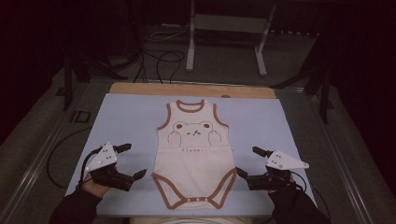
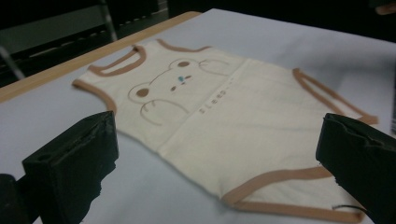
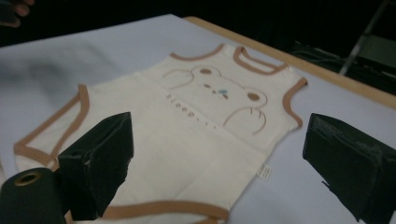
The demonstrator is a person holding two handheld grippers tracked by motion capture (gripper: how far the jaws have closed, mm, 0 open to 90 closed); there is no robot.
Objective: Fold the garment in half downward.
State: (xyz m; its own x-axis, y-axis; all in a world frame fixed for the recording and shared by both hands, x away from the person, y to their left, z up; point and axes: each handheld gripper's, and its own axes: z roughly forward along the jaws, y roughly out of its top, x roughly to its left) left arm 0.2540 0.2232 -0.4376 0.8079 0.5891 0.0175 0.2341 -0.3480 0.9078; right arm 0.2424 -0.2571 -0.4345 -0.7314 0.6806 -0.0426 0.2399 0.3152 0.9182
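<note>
Blue table cover carried the bodysuit flat at centre, long axis running away from the person, neck far, with the left gripper and right gripper flanking its lower half, both near it, jaws apart and empty.

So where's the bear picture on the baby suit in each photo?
High view: the bear is mid-picture, on the suit's chest.
Left gripper view: the bear is upper middle, tilted.
Right gripper view: the bear is just above middle, upside down.
Shared landmark: the brown neckline beside the bear's head.
</note>
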